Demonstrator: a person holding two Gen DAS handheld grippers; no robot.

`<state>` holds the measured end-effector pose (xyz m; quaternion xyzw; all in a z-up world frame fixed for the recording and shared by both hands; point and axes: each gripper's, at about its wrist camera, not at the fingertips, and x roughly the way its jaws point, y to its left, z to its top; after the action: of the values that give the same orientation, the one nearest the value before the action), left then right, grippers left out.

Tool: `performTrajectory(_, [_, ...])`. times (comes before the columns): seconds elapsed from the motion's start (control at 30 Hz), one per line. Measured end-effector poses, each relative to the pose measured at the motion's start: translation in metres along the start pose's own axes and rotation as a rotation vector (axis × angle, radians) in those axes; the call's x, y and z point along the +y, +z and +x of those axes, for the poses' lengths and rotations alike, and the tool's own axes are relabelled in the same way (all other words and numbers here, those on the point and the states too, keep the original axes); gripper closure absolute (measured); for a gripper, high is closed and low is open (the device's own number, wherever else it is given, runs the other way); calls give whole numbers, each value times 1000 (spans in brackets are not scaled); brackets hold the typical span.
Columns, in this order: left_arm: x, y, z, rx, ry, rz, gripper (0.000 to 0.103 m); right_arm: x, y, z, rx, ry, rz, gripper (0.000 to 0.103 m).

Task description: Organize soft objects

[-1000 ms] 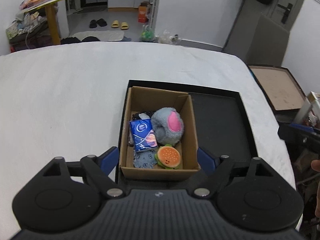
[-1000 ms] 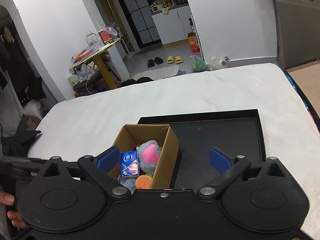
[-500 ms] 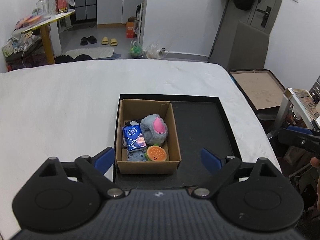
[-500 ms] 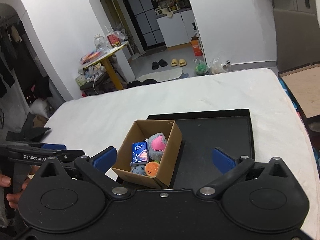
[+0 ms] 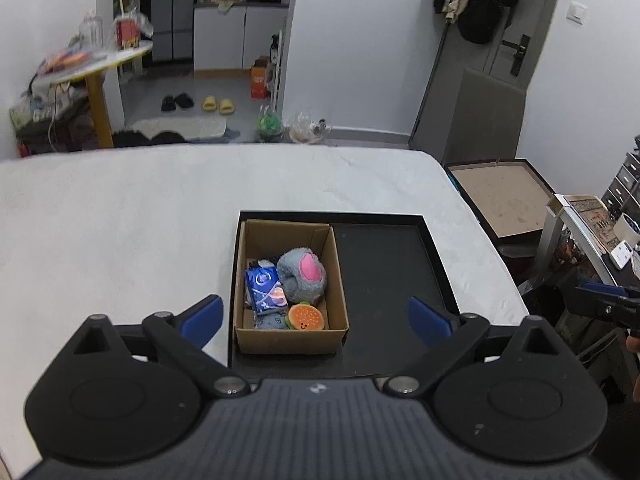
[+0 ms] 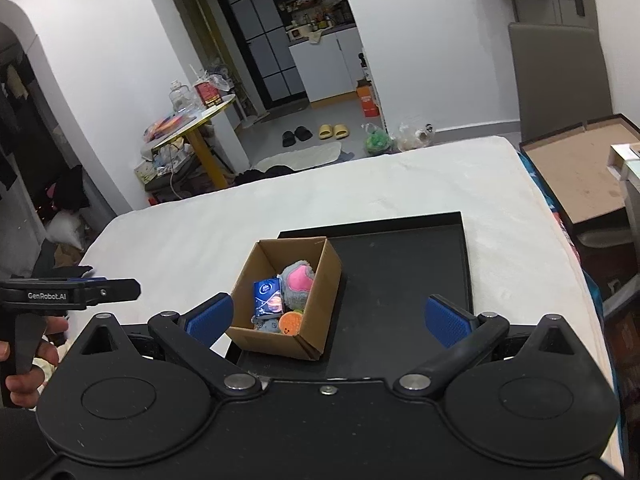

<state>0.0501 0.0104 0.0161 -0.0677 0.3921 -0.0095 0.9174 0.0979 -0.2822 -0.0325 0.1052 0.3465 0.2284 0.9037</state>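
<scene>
Both the left tongs (image 5: 315, 316) and the right tongs (image 6: 327, 318) are held released and empty, well short of the cardboard box (image 5: 289, 334) that is seen straight ahead between the left fingers, on the left part of the black tray (image 5: 384, 272) on the bed (image 5: 120, 216). The soft objects, a grey-and-pink plush (image 5: 302, 274), a blue packet (image 5: 266, 292) and a burger toy (image 5: 306, 317), are already packed inside. The step is judged best finished by the tongs being kept apart and clear of the box walls.
</scene>
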Motion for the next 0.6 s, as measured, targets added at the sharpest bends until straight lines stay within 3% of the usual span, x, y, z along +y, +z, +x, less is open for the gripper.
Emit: performTrajectory(0.6, [-12, -23, -64, -65, 15, 50, 3, 36, -13, -30, -13, 39, -6, 0])
